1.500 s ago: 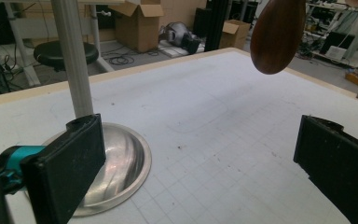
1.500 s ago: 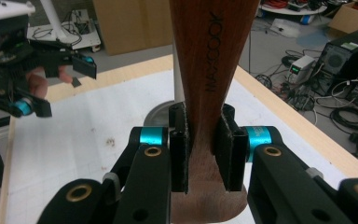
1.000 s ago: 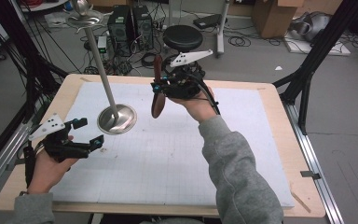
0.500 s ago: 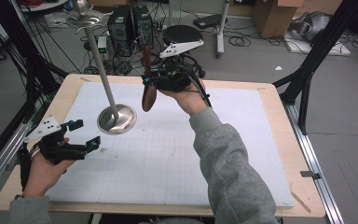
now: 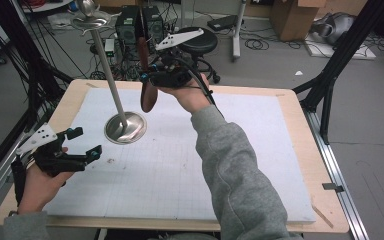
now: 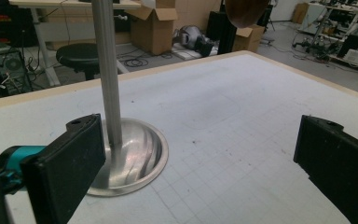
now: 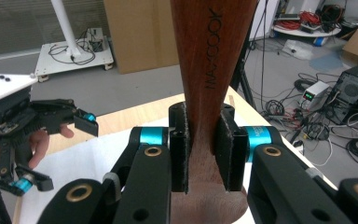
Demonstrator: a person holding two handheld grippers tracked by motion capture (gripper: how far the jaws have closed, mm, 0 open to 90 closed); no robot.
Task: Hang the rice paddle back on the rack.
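A dark brown wooden utensil [image 5: 148,96] hangs upright over the far middle of the white mat [image 5: 240,150], with my right gripper [image 5: 146,78] shut on its narrow waist. In the right gripper view both pads [image 7: 179,144] press the stamped wood [image 7: 205,65] from either side. A metal stand has a round base [image 5: 125,128], a slanted pole [image 5: 107,70] and a hooked top [image 5: 91,20]; the utensil is just right of the pole. My left gripper [image 5: 83,143] is open and empty low at the mat's left, facing the stand base [image 6: 137,158].
The mat lies on a wooden table [image 5: 300,125] with metal frame rails at its right [image 5: 337,185]. Beyond the far edge stand a black stool [image 5: 200,40], computer cases [image 5: 135,22] and floor cables. My right sleeve [image 5: 235,175] crosses the mat's centre.
My right gripper has risen and moved left toward the stand's pole, carrying the wooden utensil. The left gripper has stayed in place, still open.
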